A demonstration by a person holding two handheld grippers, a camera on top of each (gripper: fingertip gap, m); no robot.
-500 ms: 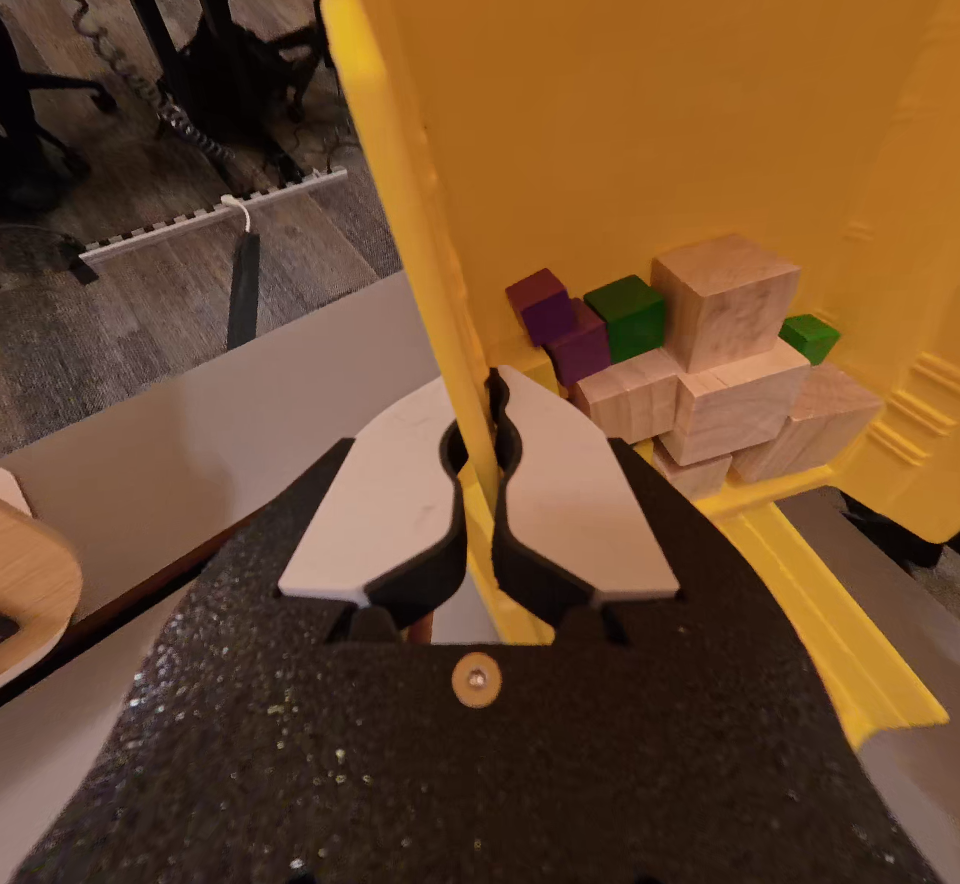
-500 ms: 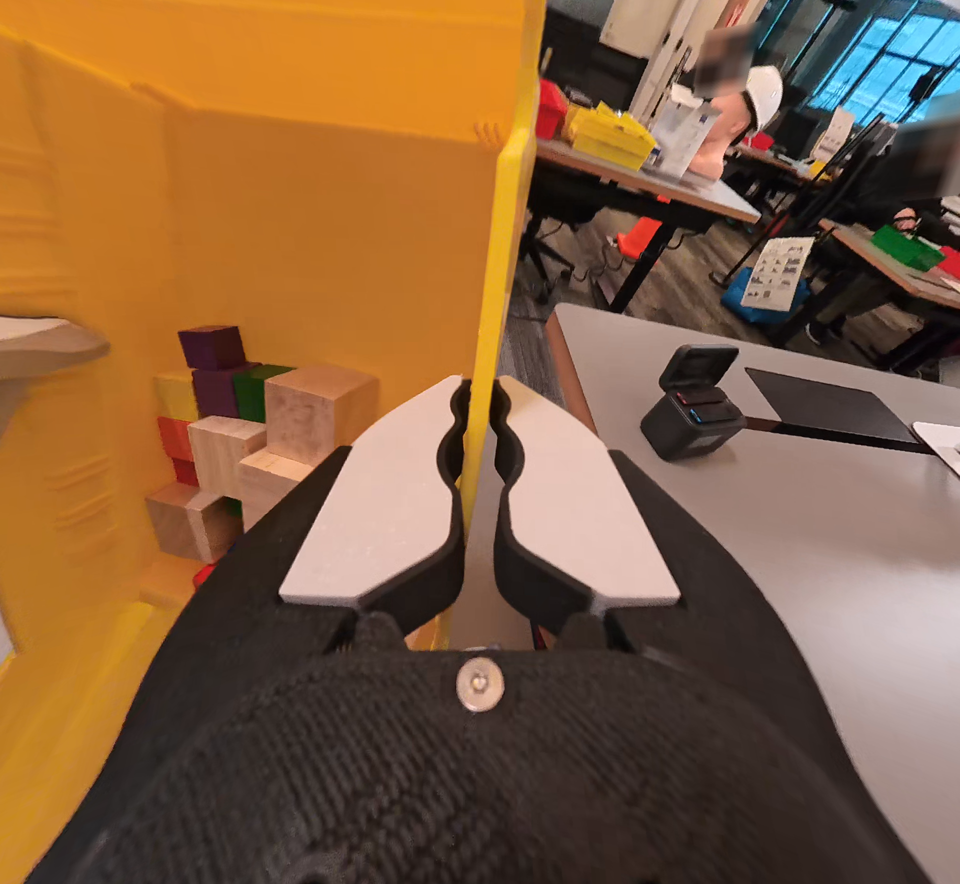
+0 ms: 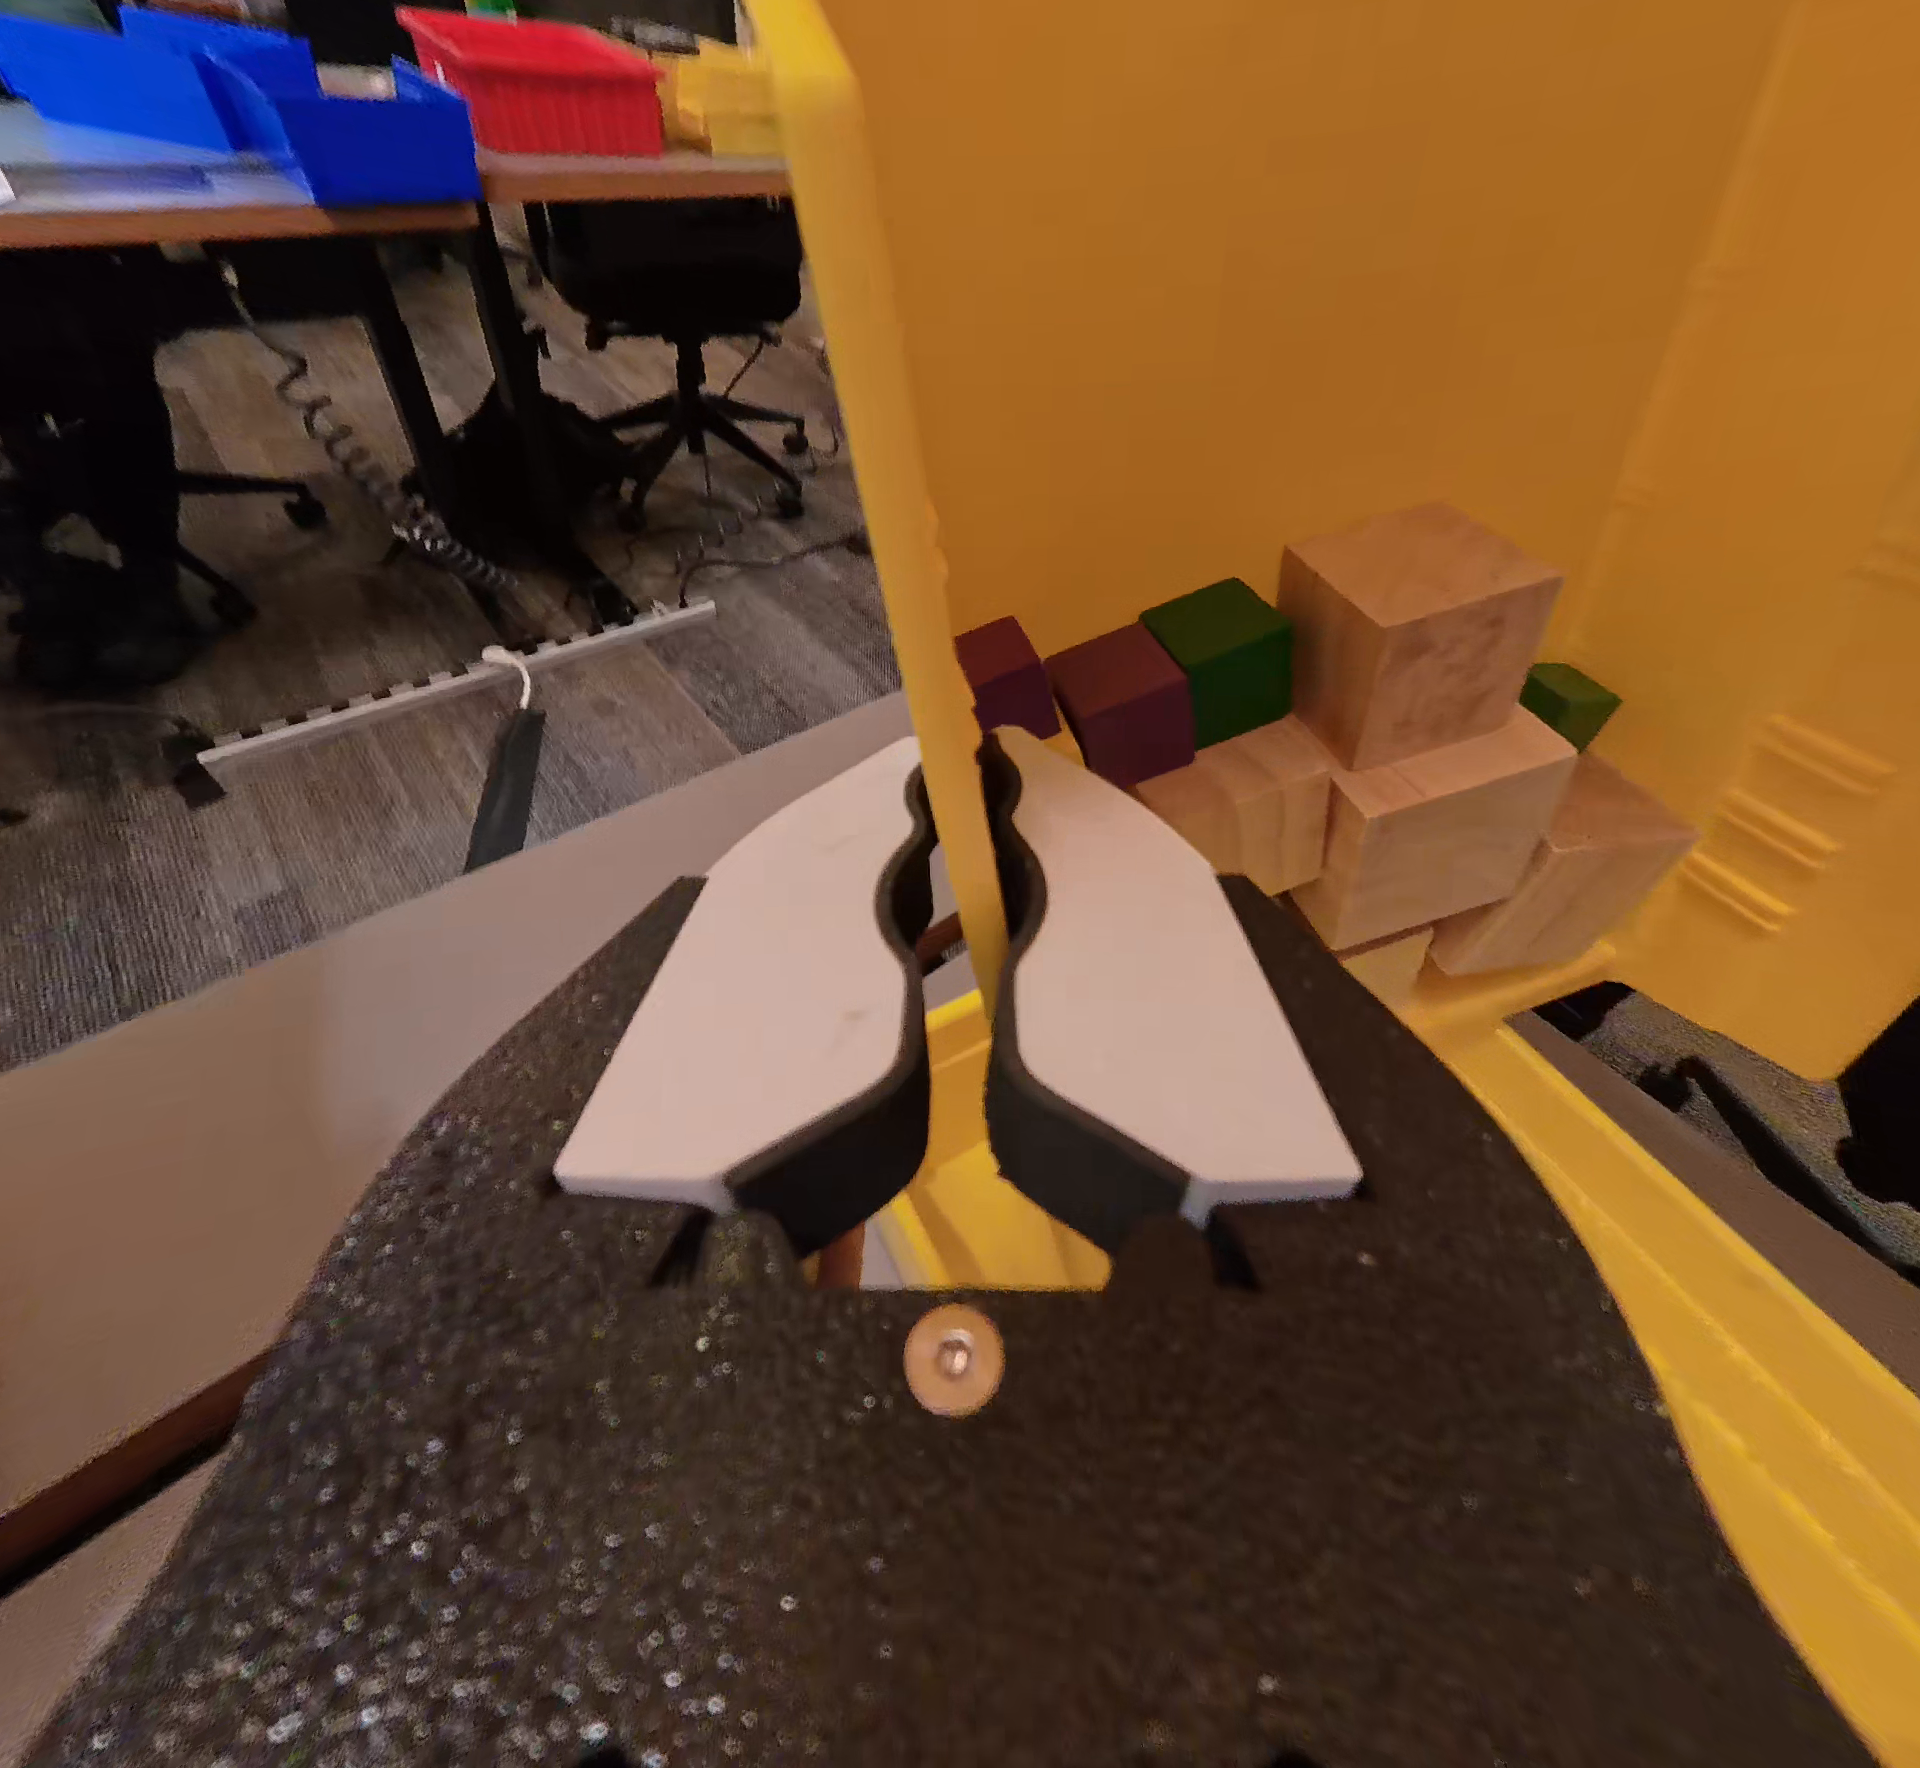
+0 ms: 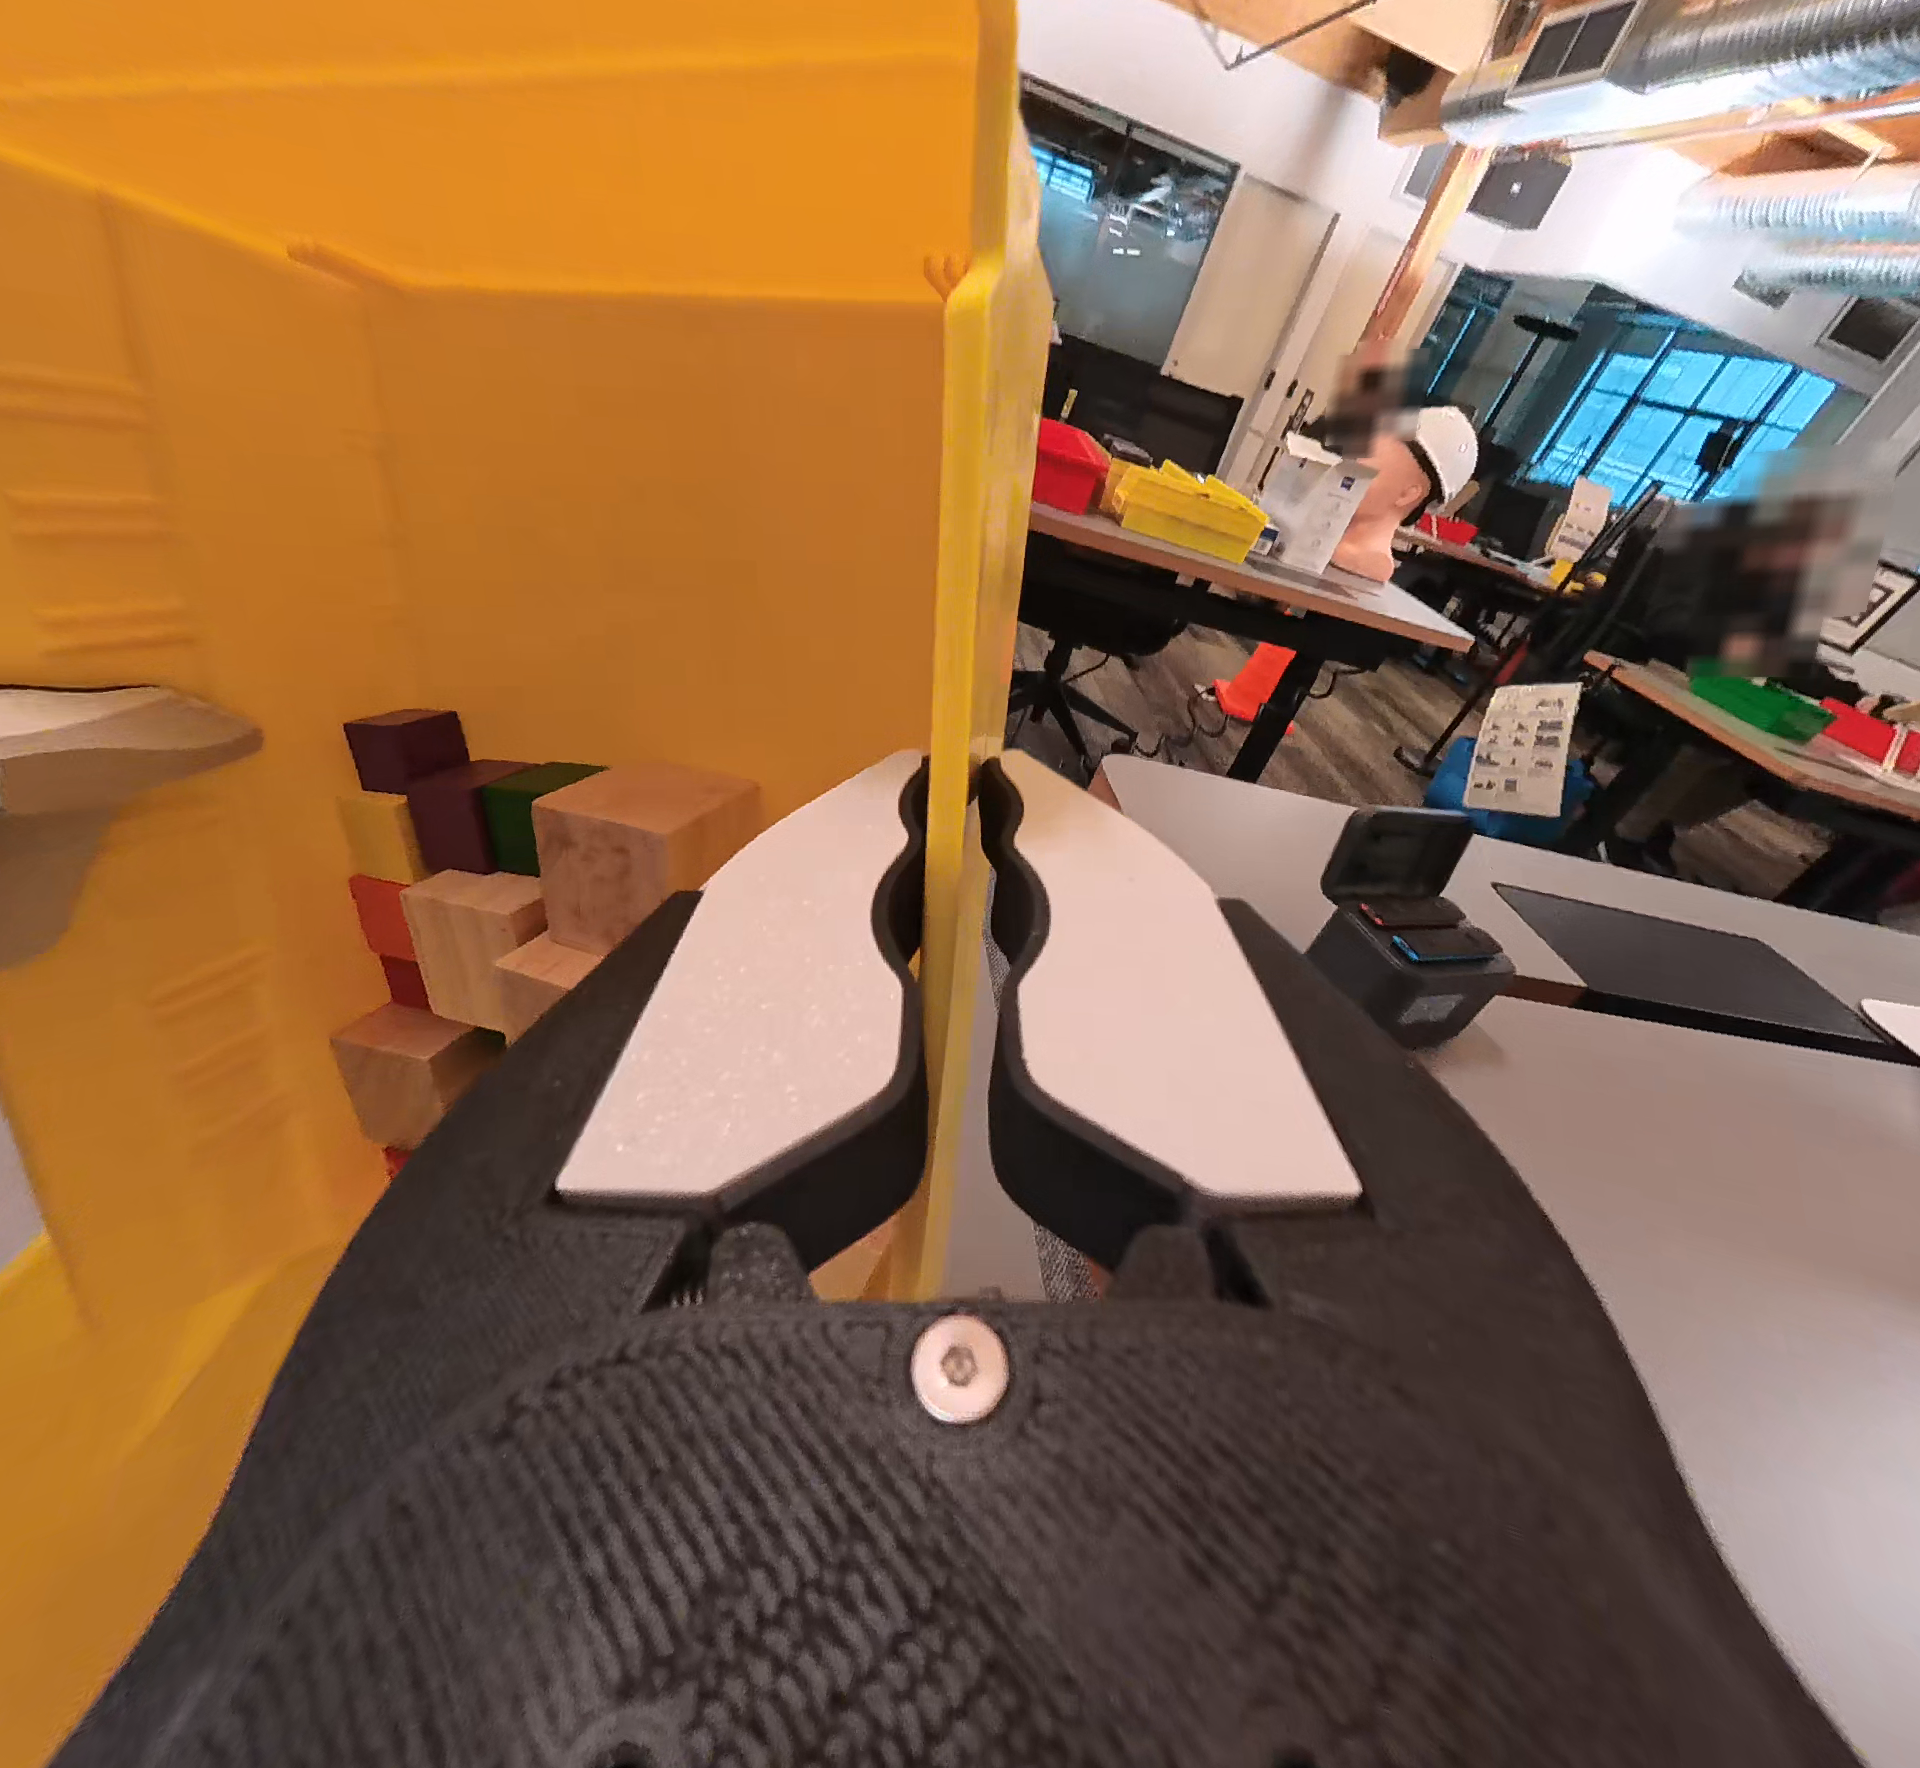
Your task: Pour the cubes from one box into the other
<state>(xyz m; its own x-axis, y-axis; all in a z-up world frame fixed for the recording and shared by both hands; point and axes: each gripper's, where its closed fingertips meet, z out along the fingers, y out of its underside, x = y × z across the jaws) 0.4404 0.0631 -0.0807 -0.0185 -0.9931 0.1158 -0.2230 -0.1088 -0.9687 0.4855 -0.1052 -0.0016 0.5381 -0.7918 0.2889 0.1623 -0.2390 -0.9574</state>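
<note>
A yellow box (image 3: 1299, 212) is tilted steeply. Several cubes (image 3: 1413, 762) lie piled in its low end: bare wood, purple and green. My left gripper (image 3: 961, 762) is shut on the box's left wall. My right gripper (image 4: 961, 773) is shut on the box's right wall (image 4: 971, 575). In the right wrist view the same pile (image 4: 551, 877) also shows yellow and red cubes, and one finger of the left gripper (image 4: 114, 747) reaches in at the left edge. A second box is not in view.
A grey table (image 4: 1662, 1251) lies under the box, with a small black camera case (image 4: 1403, 939) and a black mat (image 4: 1683, 970) on its right side. Beyond the table edge (image 3: 416, 991) are floor, office chairs (image 3: 686, 347) and desks with blue, red and yellow bins.
Both grippers have tipped upward with the box: the views now show more of the room and the ceiling. The cubes stay piled in the same corner.
</note>
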